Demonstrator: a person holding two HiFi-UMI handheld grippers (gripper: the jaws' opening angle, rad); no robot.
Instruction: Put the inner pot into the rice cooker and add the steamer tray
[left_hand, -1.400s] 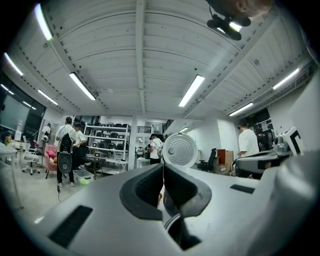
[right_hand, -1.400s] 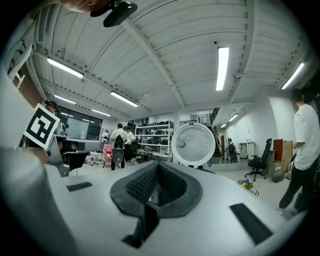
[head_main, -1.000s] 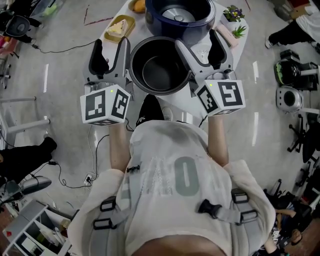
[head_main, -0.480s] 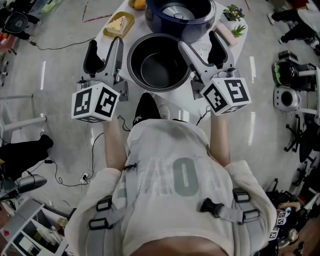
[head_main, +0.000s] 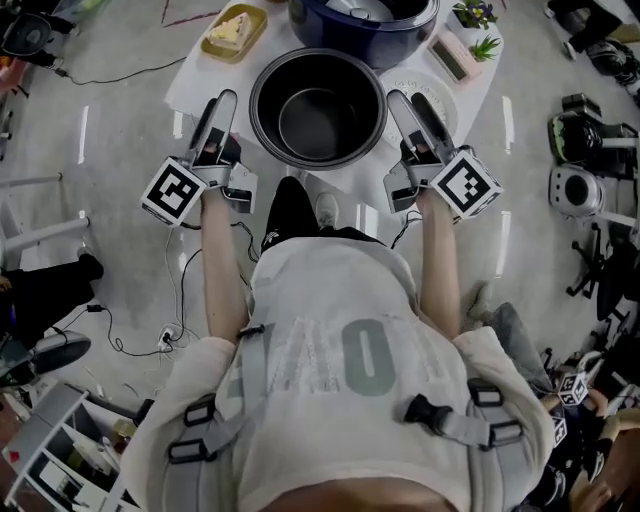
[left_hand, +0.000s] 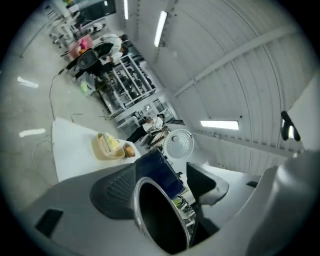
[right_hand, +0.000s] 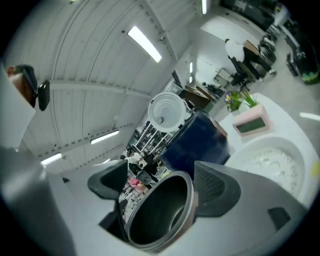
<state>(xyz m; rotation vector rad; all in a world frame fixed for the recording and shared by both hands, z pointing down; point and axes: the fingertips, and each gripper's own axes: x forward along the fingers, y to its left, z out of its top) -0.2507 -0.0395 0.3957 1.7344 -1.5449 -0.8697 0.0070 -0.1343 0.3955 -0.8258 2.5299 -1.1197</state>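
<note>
The dark inner pot (head_main: 318, 108) stands at the near edge of the white table (head_main: 195, 70), just in front of the dark blue rice cooker (head_main: 365, 22), whose lid is up. My left gripper (head_main: 228, 108) is at the pot's left side and my right gripper (head_main: 405, 105) at its right, both rolled onto their sides. In each gripper view the pot (left_hand: 160, 220) (right_hand: 155, 215) has its rim between wide jaws with a gap showing. The left jaws have just been opening. The white perforated steamer tray (right_hand: 272, 160) lies on the table beside the right gripper.
A yellow dish of food (head_main: 235, 30) sits at the table's far left. A pink clock (head_main: 452, 58) and a small plant (head_main: 475, 15) are at the far right. Cables and equipment (head_main: 585, 150) lie on the floor around the table.
Both grippers have dropped from above the pot's rim to its sides and rolled over, so their marker cubes now face outward. The pot has stayed in place.
</note>
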